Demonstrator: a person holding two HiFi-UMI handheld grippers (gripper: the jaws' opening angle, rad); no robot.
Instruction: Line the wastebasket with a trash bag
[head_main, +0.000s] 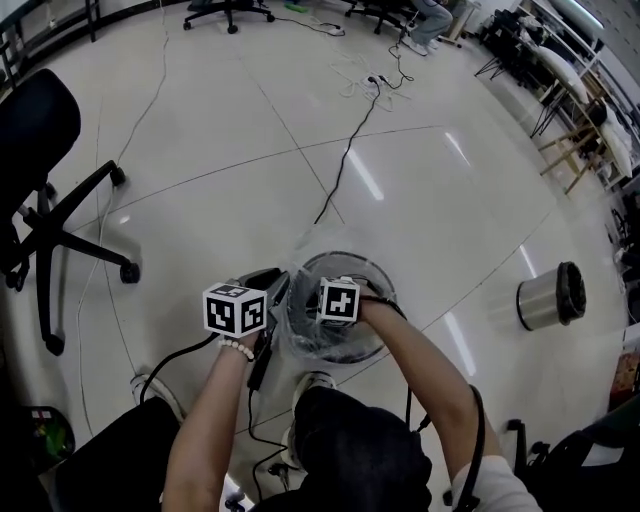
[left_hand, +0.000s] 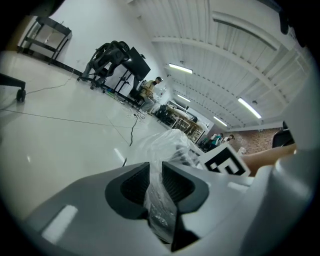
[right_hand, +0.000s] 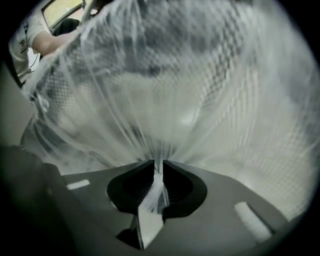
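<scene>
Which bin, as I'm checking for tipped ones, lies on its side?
The shiny metal bin at the right of the head view: it lies on its side, open end facing right. The mesh wastebasket stands upright.

- Head view: bright, even overhead light. Lamp streaks glare on the glossy floor (head_main: 300, 150), and the edges bend fisheye-fashion.
- Left gripper view: sharp, lit by ceiling strip lights (left_hand: 180, 68), with dark vignetted corners.
- Right gripper view: dim and soft, with the trash bag (right_hand: 165, 85) blurred.
</scene>
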